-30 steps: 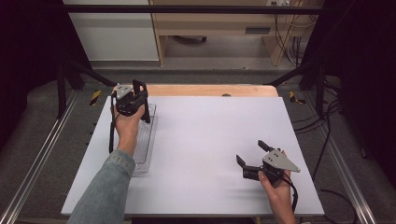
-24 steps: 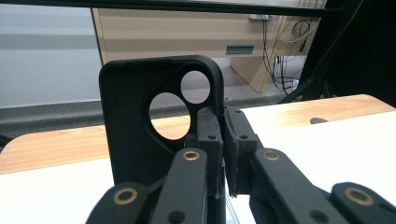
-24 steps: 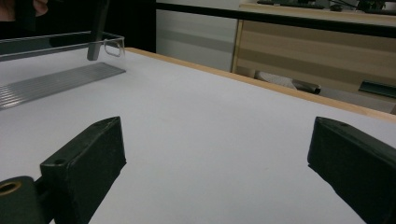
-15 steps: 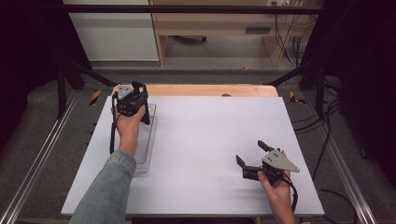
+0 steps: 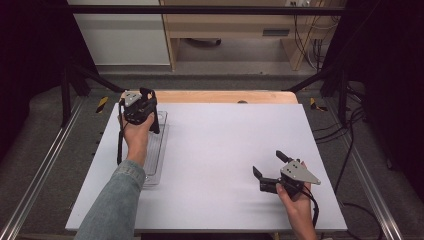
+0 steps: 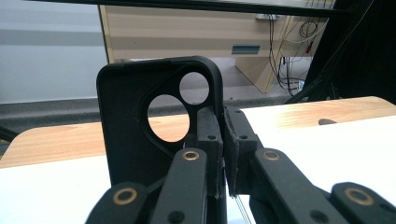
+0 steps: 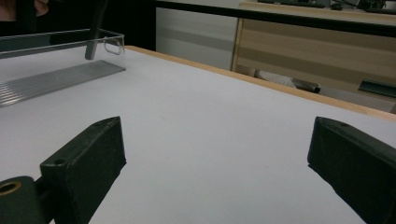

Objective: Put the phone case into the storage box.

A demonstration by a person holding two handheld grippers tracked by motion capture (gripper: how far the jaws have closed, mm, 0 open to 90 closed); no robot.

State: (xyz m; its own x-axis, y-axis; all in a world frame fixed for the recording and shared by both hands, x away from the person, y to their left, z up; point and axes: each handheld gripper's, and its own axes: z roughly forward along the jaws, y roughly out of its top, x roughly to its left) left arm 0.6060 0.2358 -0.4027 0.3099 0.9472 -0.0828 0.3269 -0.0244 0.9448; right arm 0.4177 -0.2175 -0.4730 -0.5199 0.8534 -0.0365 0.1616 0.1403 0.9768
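Note:
My left gripper is held over the far end of a clear plastic tray at the table's left. It is shut on the edge of a black phone case. In the left gripper view the case stands upright with its camera cut-outs at the top, and the left gripper pinches its right edge. My right gripper rests low near the table's front right, open and with nothing in it. In the right gripper view the right gripper shows its jaws wide apart over bare white table.
The white table top has a wooden strip along its far edge. Seen from the right gripper, the tray has a ribbed floor and the case's lower end hangs over it. Cables and a wooden cabinet stand beyond the table.

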